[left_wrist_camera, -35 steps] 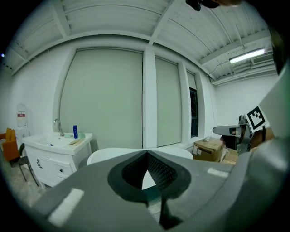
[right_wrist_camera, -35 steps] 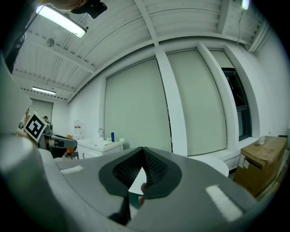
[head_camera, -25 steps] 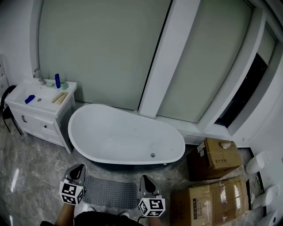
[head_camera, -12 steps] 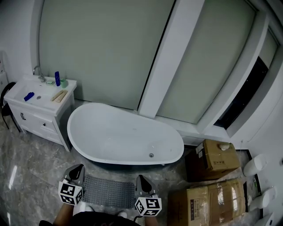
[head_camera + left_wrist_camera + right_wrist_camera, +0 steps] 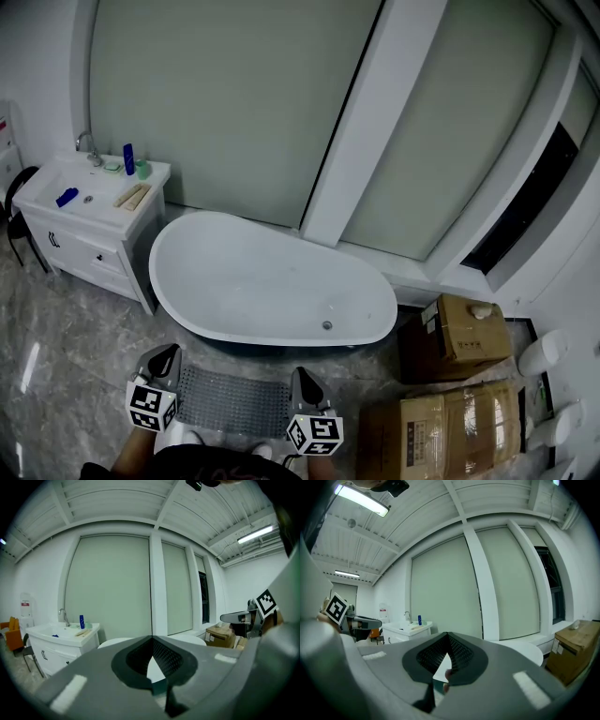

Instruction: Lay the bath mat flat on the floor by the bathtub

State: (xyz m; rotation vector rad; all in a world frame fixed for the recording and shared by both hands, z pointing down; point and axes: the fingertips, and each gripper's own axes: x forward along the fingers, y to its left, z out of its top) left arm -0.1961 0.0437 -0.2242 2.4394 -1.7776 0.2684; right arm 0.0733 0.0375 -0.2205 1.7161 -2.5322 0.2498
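Observation:
The grey studded bath mat point(image 5: 232, 401) lies flat on the marble floor along the near side of the white bathtub point(image 5: 272, 281). In the head view my left gripper point(image 5: 167, 357) hovers over the mat's left end and my right gripper point(image 5: 302, 379) over its right end. Both are raised above the mat, apart from it. The left gripper point(image 5: 152, 639) has its jaws shut tip to tip with nothing between them. So does the right gripper point(image 5: 447, 634). Both gripper views look level across the room, and the mat is hidden in them.
A white vanity with sink point(image 5: 84, 202) and small bottles stands left of the tub. Two cardboard boxes point(image 5: 464, 328) point(image 5: 441, 427) sit to the right, with white fixtures point(image 5: 548, 349) beyond. A dark chair point(image 5: 14, 225) is at the far left. Tall blinds back the tub.
The right gripper has drifted slightly left and the head view has shifted a little. The mat lies in the same place and both grippers stay shut.

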